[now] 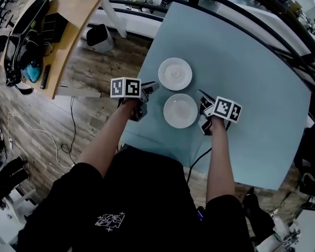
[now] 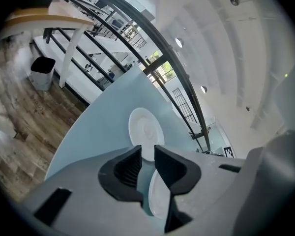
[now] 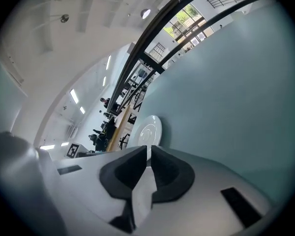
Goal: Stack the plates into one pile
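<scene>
Two white plates lie side by side on the light blue table [image 1: 241, 62]. The far plate [image 1: 175, 73] rests flat, apart from both grippers. My right gripper [image 1: 201, 108] is shut on the right rim of the near plate [image 1: 180, 111]. In the right gripper view that rim [image 3: 142, 191] runs as a white sliver between the closed jaws [image 3: 148, 151], with the far plate [image 3: 148, 131] beyond. My left gripper [image 1: 149, 90] hovers just left of the near plate, jaws apart [image 2: 147, 151]. Through its gap I see the far plate [image 2: 145, 129]; the near plate [image 2: 157, 195] shows low, ungripped.
The table's left edge runs close beside my left gripper, with wooden floor [image 1: 89, 109] below. A wooden desk [image 1: 73, 20] with dark gear and a black bin [image 1: 100, 38] stand at the upper left. A black railing [image 1: 262, 14] curves along the table's far side.
</scene>
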{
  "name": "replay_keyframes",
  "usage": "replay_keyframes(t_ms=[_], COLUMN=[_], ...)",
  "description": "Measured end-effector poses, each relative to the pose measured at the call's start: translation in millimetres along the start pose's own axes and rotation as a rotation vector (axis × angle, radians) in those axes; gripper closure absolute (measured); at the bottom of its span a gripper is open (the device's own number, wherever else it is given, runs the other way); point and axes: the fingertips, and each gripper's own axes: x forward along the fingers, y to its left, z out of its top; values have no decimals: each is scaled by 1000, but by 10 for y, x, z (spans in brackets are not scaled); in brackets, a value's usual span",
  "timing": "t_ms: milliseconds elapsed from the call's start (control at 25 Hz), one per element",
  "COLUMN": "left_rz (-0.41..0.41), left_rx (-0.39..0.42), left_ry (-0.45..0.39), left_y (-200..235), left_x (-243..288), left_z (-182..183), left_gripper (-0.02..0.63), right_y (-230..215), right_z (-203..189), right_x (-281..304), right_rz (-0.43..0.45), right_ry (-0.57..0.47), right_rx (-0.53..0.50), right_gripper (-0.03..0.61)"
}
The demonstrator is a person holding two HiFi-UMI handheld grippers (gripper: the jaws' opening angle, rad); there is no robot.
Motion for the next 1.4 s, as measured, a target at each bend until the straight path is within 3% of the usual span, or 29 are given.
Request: replay_keyframes(t_ms=[160, 400, 800, 1040, 1400], left_rz=[-16, -20, -12, -31, -1], left_rx=[-37, -96, -225, -270, -287], left_ry=[3, 2, -45, -54, -47], left_y=[94, 217, 410, 415, 439], left_x=[93, 153, 266, 309, 359], left_z=[74, 129, 248, 271, 250], left_gripper=[528, 512, 494, 494, 512], right_y=[-55, -86, -225, -245, -196], right_z=[53, 89, 116, 127, 127], right_x=[173, 365, 631, 679, 765], right_rz=[-11, -3, 15, 35, 29], right_ry=[42, 104, 160, 165, 167], right_rx=[-8, 4, 122, 180, 171], right_gripper=[499, 488, 460, 462, 498])
